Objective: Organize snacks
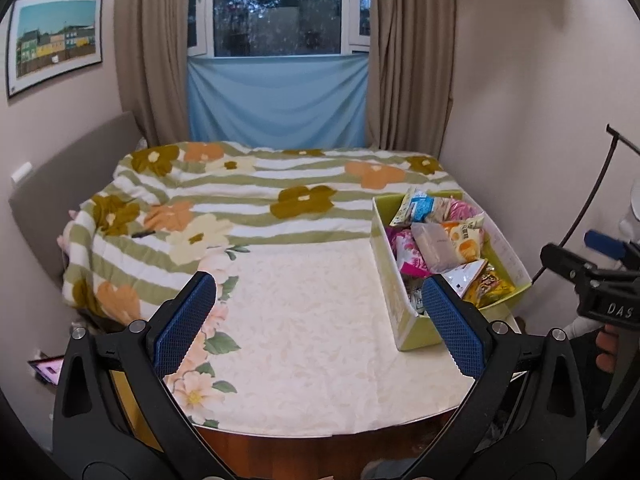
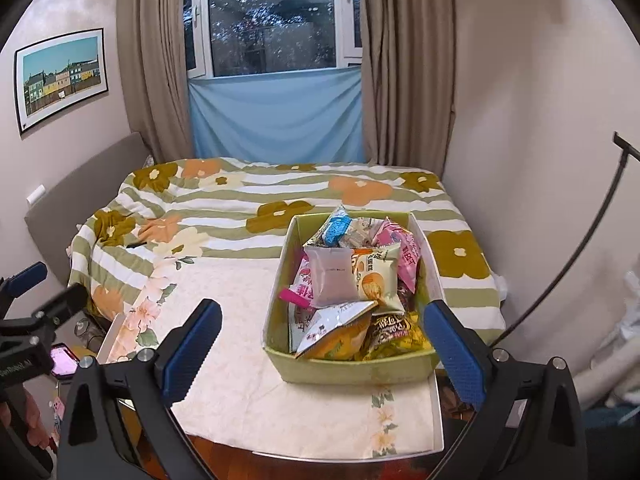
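A light green box full of snack packets stands on the cream floral tablecloth; in the left wrist view the box is at the right, with its snack packets showing. My right gripper is open and empty, its jaws standing wide just in front of the box's near wall. My left gripper is open and empty over the bare cloth, left of the box. The right gripper also shows at the left wrist view's right edge, and the left gripper at the right wrist view's left edge.
A bed with a green striped flower blanket lies right behind the table. A wall is close on the right. A black curved cable hangs at the right. A phone with a pink screen lies low at the left.
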`<action>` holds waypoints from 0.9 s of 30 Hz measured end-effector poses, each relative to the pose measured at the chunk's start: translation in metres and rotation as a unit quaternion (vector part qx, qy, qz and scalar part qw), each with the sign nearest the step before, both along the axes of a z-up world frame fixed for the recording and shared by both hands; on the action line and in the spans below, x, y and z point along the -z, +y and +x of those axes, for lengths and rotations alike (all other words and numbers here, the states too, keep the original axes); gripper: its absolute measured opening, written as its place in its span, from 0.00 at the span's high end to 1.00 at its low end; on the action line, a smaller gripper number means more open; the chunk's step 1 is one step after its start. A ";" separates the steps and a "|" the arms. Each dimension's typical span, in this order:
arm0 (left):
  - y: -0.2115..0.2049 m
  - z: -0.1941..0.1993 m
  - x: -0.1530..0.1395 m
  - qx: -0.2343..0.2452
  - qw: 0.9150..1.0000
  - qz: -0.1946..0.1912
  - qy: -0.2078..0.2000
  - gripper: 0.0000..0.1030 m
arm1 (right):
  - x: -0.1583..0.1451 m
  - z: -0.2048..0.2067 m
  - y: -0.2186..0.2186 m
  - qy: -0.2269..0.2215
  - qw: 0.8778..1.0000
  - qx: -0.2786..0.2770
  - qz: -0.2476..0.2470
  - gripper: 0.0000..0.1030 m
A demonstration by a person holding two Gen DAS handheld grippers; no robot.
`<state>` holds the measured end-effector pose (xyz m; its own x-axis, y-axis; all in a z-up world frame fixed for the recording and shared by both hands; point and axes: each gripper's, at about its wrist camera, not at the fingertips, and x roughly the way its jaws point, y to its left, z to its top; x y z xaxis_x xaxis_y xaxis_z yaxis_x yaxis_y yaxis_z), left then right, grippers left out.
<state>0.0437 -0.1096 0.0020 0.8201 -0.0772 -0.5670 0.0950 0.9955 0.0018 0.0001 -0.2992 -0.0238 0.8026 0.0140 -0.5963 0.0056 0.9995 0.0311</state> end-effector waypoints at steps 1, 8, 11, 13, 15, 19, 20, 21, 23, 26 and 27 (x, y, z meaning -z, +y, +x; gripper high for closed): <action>0.003 -0.003 -0.001 -0.002 1.000 0.002 -0.002 0.01 | 0.001 -0.003 0.002 0.000 1.000 0.003 0.001 0.02; 0.019 -0.009 -0.001 -0.006 1.000 -0.005 -0.011 0.01 | -0.002 -0.019 0.014 -0.013 1.000 0.021 -0.004 0.02; 0.023 -0.010 -0.003 -0.005 1.000 -0.007 -0.014 0.01 | -0.004 -0.022 0.017 -0.016 1.000 0.024 -0.005 0.02; 0.023 -0.010 -0.003 -0.006 1.000 -0.005 -0.015 0.01 | -0.005 -0.022 0.020 -0.018 1.000 0.025 -0.005 0.02; 0.023 -0.009 -0.003 -0.004 1.000 -0.005 -0.015 0.01 | -0.004 -0.022 0.021 -0.018 1.000 0.025 -0.005 0.02; 0.022 -0.007 -0.002 -0.004 1.000 -0.003 -0.013 0.01 | -0.005 -0.021 0.022 -0.016 1.000 0.024 -0.005 0.02; 0.022 -0.006 -0.002 -0.004 1.000 -0.001 -0.014 0.01 | -0.004 -0.020 0.022 -0.015 1.000 0.024 -0.004 0.02; 0.022 -0.006 -0.003 -0.004 1.000 -0.001 -0.014 0.01 | -0.005 -0.019 0.022 -0.015 1.000 0.024 -0.003 0.02; 0.022 -0.005 -0.002 -0.004 1.000 -0.002 -0.014 0.01 | -0.004 -0.017 0.021 -0.015 1.000 0.023 -0.001 0.02; 0.022 -0.005 -0.002 -0.003 1.000 -0.001 -0.014 0.01 | -0.004 -0.017 0.021 -0.015 1.000 0.023 -0.001 0.02; 0.022 -0.006 -0.002 -0.003 1.000 -0.001 -0.013 0.01 | -0.004 -0.016 0.021 -0.014 1.000 0.023 -0.001 0.02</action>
<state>0.0381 -0.0871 0.0044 0.8351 -0.0731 -0.5452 0.0885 0.9961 0.0021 -0.0164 -0.2785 -0.0203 0.8190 -0.0243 -0.5732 0.0509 0.9982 0.0303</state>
